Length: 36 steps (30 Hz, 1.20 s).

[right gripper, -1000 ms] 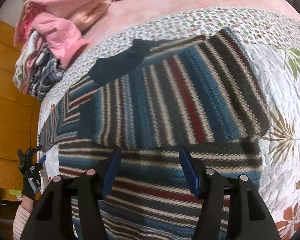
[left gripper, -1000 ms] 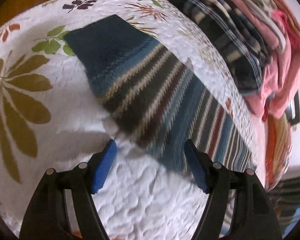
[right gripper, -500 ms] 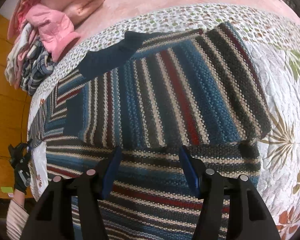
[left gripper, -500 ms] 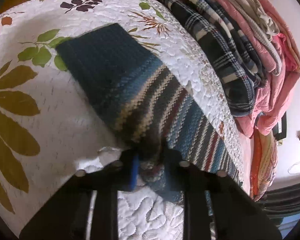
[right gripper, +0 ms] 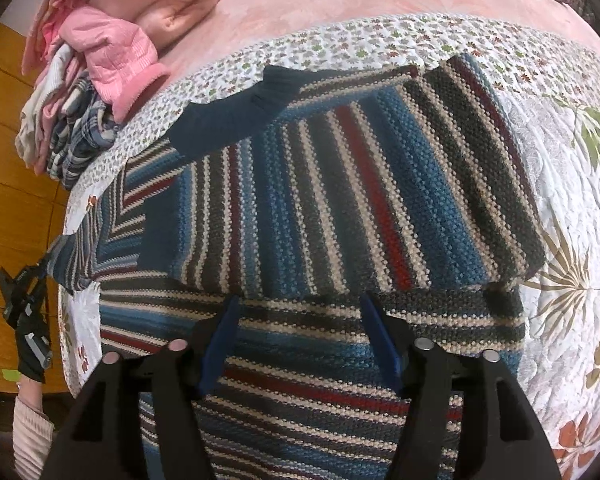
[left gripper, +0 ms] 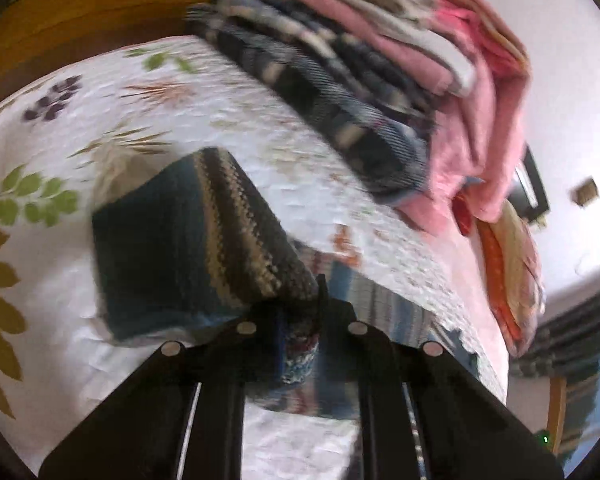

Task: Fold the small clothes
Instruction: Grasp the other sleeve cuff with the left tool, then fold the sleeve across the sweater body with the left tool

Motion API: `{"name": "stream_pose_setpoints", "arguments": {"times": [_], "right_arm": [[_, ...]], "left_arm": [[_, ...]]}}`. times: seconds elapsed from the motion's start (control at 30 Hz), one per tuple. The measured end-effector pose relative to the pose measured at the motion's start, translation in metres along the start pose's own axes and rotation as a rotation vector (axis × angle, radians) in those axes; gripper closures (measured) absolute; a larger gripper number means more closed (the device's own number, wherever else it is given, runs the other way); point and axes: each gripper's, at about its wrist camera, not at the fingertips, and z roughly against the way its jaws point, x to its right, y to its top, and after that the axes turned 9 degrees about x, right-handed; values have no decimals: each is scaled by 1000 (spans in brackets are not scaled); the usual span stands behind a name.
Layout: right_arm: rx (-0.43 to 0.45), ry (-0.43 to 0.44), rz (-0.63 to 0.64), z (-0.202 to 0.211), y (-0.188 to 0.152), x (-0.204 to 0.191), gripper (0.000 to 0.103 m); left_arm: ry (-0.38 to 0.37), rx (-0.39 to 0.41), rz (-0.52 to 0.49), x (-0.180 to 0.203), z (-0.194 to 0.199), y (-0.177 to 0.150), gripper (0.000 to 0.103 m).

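Note:
A striped knit sweater in blue, grey, cream and red lies on a white floral quilt, one sleeve folded across its body. Its other sleeve, with a dark blue cuff, is lifted off the quilt in the left wrist view. My left gripper is shut on that sleeve, the knit bunched between its black fingers. My right gripper hovers open over the sweater's lower body, blue pads apart with nothing between them.
A pile of clothes, pink and dark plaid, lies at the quilt's far edge, also seen as the pile at upper left. A pink bedspread lies beyond. A gloved hand holds the left gripper beside wooden furniture.
My left gripper moved onto the sleeve, shut on it and has lifted it, curling the cuff end toward me. The right gripper stayed open and hardly moved.

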Motion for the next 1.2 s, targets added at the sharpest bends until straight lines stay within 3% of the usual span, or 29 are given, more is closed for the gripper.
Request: {"name": "stream_pose_setpoints", "arguments": {"times": [0.37, 0.67, 0.93, 1.2], "right_arm": [[16, 19, -23, 7, 5, 5, 37], [19, 20, -26, 8, 6, 5, 37], [20, 22, -30, 11, 7, 8, 37], [4, 16, -28, 7, 7, 10, 37]], "left_arm": [[-198, -106, -176, 116, -9, -53, 93], [-280, -172, -223, 180, -29, -115, 93], [-262, -223, -159, 192, -64, -181, 93], [-155, -305, -198, 188, -97, -225, 90]]}}
